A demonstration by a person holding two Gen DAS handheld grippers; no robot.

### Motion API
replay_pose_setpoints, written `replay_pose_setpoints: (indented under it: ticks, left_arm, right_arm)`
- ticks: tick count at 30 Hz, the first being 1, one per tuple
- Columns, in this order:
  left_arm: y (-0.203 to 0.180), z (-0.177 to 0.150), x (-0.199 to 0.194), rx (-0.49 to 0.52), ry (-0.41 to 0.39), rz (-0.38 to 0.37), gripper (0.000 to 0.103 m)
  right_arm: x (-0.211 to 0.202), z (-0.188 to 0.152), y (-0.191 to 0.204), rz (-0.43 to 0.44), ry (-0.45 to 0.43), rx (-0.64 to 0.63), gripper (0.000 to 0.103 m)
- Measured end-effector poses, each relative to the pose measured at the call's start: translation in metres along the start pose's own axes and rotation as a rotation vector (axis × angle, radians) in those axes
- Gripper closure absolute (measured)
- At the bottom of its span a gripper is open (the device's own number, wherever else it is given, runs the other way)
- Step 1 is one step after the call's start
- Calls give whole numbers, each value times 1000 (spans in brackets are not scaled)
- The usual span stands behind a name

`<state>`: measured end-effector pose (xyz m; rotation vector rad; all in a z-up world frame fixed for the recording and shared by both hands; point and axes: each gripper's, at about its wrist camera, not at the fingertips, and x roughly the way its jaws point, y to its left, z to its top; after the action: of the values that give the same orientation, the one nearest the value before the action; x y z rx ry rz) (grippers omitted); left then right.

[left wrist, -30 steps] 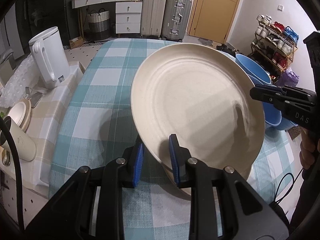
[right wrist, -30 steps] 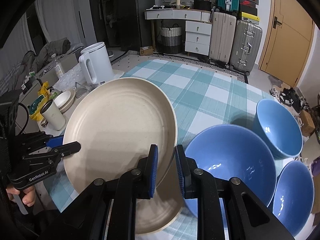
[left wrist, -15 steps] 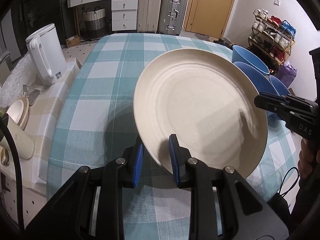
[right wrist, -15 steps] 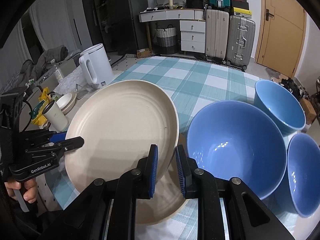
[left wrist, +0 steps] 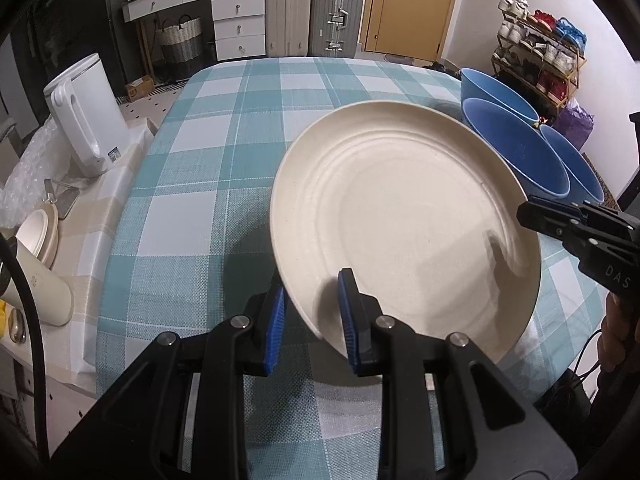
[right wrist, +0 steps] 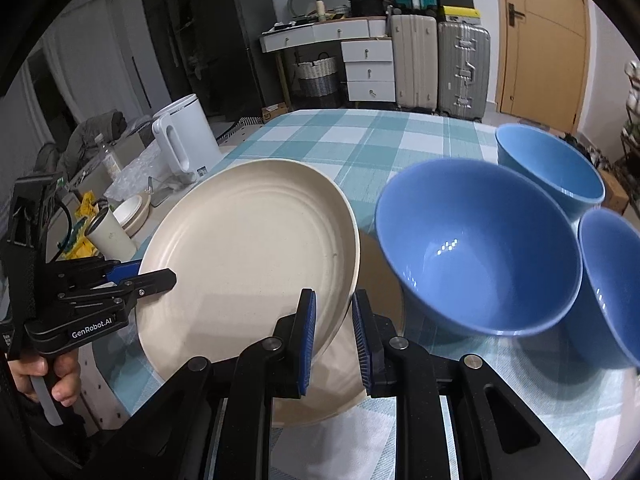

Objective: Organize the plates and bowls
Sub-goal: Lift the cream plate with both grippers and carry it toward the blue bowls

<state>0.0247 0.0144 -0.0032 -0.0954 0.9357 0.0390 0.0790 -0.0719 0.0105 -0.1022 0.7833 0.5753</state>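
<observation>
Cream plate (left wrist: 404, 220) tilted above checked table (left wrist: 224, 168), left gripper (left wrist: 312, 312) clamped on its near rim, right gripper (right wrist: 334, 336) clamped on opposite rim, second plate (right wrist: 340, 380) beneath, three blue bowls (right wrist: 480, 248) beside.

I read two markings, both on gripper bodies. At about nine o'clock in my right wrist view, the left hand-held gripper (right wrist: 158, 280) carries "GenRobot.AI" in white along its black side. At about three o'clock in my left wrist view, the right hand-held gripper (left wrist: 528, 214) shows white letters "DAS". The kettle's (left wrist: 86, 120) small label is too small to read.
</observation>
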Motion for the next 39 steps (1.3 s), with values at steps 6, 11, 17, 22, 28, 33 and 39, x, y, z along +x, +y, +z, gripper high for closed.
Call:
replay_pose_setpoints:
  ticks: [6,11,17,22,28,33,39]
  left_arm:
    - [-4,-2,7,5,11,11,82]
    - [-7,-2,14,5,11,11,82]
    - [-13,-4,21,4,1,11,82]
    - [-20,-4,27,4,-3,22,81]
    - [-29,-7,35,14,-8,51,80]
    - [-32,-7,36,26,-18,76,80]
    - [-41,-9,40,55,-31,126,79]
  right_arm:
    - [8,-9,-6,6,16,33,83]
    - [13,-15,-7,-7,24,36,83]
    - [14,-20,-14,-12,11,59,83]
    - [16,-24,-17,-37,10,63,83]
    - [18,-25,-20,-65,11,66,83]
    - [22,-27,-18,-83,19,56,83]
    - [29,-30,-15,-117,26,43,83]
